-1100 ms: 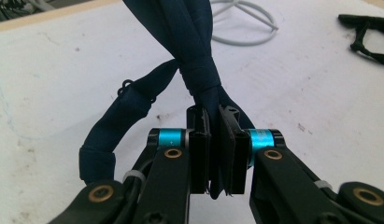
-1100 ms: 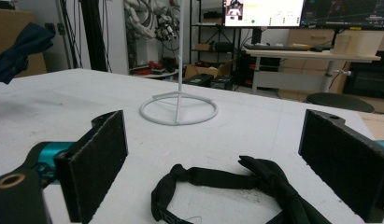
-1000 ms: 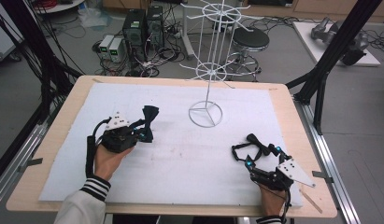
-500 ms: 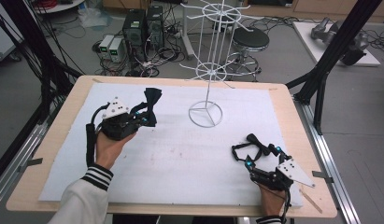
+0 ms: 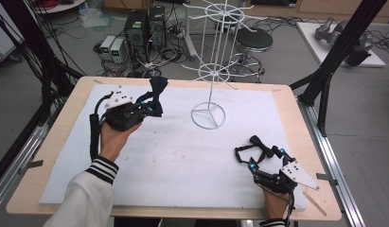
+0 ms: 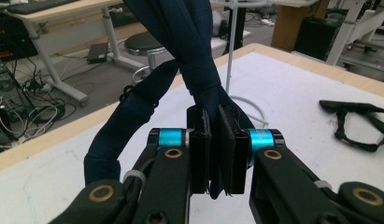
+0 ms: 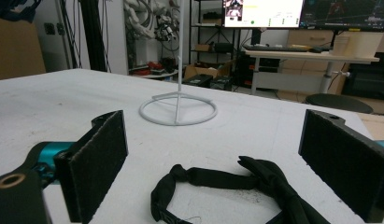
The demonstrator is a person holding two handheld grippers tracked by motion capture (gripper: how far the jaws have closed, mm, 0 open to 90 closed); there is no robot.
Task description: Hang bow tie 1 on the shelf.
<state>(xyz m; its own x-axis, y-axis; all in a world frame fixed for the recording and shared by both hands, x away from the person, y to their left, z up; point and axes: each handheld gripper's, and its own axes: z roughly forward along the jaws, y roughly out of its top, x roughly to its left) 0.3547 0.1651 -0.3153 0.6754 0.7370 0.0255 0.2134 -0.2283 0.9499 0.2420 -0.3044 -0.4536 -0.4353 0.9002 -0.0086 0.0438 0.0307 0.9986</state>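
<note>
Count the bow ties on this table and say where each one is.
2. A navy bow tie is clamped in the left gripper, lifted near the wire rack. A black bow tie lies on the white mat between the open right gripper jaws.

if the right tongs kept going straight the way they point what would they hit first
Probably the black bow tie, lying on the table just ahead between the open jaws of the right tongs. Past it stands the white rack's ring base, though depth is hard to judge.

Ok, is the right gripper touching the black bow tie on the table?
Apart. The right gripper view shows the right gripper with jaws wide open, the black bow tie lying on the table between them, white surface visible on either side of it.
</note>
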